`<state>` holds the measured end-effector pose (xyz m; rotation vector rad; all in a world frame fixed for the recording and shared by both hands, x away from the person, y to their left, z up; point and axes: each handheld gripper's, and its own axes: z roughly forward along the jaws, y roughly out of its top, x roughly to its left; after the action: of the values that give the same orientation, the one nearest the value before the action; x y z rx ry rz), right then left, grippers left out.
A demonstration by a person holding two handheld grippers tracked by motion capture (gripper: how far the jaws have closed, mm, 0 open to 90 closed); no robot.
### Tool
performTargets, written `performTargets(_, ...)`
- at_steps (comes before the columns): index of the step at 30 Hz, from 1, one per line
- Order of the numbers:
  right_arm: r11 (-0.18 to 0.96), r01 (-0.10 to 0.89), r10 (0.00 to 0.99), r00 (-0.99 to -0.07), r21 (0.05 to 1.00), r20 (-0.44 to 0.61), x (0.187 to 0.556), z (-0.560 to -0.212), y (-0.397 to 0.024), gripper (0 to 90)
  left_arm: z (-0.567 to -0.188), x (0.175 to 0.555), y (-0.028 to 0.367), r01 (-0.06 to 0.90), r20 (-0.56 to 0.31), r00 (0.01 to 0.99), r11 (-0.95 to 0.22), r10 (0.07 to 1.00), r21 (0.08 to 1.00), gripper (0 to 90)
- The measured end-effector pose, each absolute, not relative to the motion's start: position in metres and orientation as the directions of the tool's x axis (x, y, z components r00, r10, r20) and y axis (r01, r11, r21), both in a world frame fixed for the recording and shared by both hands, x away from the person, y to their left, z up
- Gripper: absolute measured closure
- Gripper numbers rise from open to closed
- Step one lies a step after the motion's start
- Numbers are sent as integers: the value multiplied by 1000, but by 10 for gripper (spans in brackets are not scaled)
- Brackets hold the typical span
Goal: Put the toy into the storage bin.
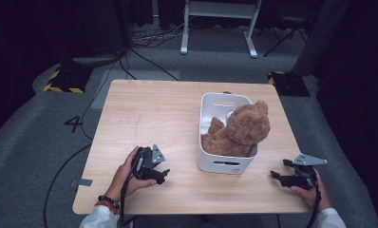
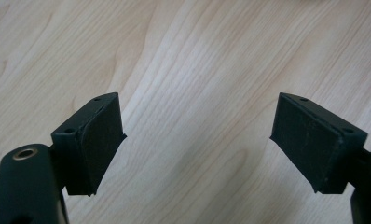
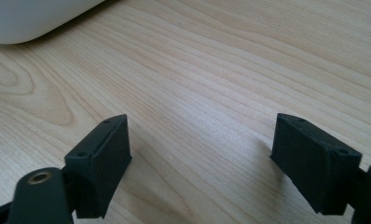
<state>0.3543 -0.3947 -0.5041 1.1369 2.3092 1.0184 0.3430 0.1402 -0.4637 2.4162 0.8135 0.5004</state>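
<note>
A brown teddy bear (image 1: 241, 128) sits in a white plastic bin (image 1: 225, 165) on the right half of the wooden table (image 1: 149, 109), its head rising above the rim. My left gripper (image 1: 162, 174) rests low over the table near the front left, left of the bin. In its own view my left gripper (image 2: 197, 140) is open, with bare wood between the pads. My right gripper (image 1: 276, 175) sits near the front right corner, right of the bin. Its own view shows my right gripper (image 3: 200, 158) open over bare wood, with the bin (image 3: 34, 18) at the upper left.
The table's front edge (image 1: 192, 211) runs just below both hands. Grey carpet with cables (image 1: 144, 57) surrounds the table. A white frame on legs (image 1: 220, 28) stands behind it. Yellow-and-black striped bases (image 1: 63, 84) lie on the floor at the far left and right.
</note>
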Motion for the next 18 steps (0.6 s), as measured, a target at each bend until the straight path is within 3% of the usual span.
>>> performTargets(12,413,527,796,-605,743,-13,354,-504,-395,191,-487,338,163,500,114,737,-651,666,571,166)
performTargets(18,413,527,796,-605,743,-13,354,-504,-395,191,-493,334,175,519,56,725,-597,687,612,163)
